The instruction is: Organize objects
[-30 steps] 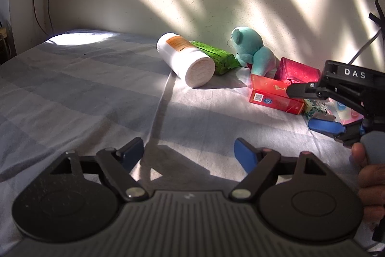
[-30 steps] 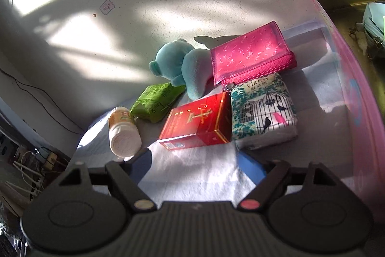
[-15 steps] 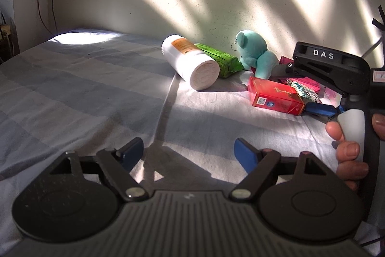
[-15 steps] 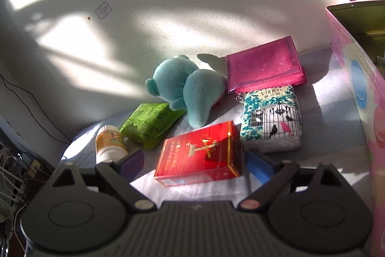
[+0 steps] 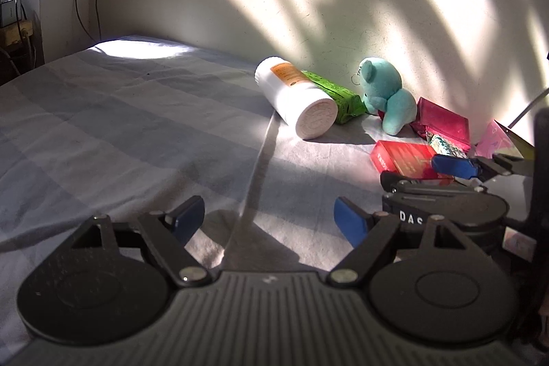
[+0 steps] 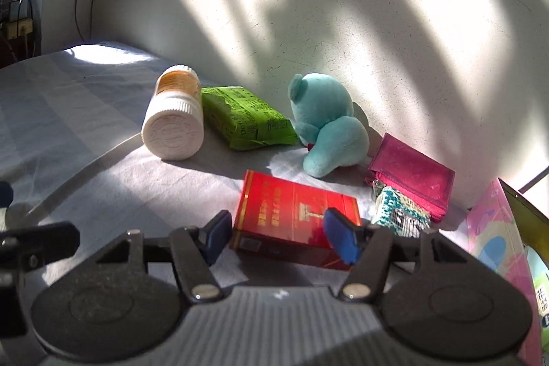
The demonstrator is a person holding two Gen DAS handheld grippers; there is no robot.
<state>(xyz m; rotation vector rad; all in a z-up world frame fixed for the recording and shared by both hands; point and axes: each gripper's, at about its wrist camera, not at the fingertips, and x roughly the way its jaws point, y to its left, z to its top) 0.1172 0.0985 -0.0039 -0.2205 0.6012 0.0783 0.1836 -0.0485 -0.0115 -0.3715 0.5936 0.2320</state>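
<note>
A red box (image 6: 291, 215) lies flat on the pale striped cloth, with my right gripper (image 6: 279, 237) open around its near end, one blue finger on each side. Whether the pads touch it I cannot tell. The box also shows in the left wrist view (image 5: 405, 160). Behind it lie a white bottle (image 6: 173, 122) on its side, a green packet (image 6: 245, 117), a teal plush bear (image 6: 326, 126), a pink wallet (image 6: 413, 175) and a patterned tissue pack (image 6: 399, 215). My left gripper (image 5: 271, 222) is open and empty over bare cloth, left of the right gripper.
A pink box (image 6: 504, 246) with an open top stands at the far right against the wall. The sunlit wall (image 6: 377, 6) runs close behind the objects. The striped cloth (image 5: 120, 126) stretches away to the left.
My right gripper has swung left and dropped low, so its fingers now straddle the red box. In the left wrist view it has come down from above the objects to cloth level.
</note>
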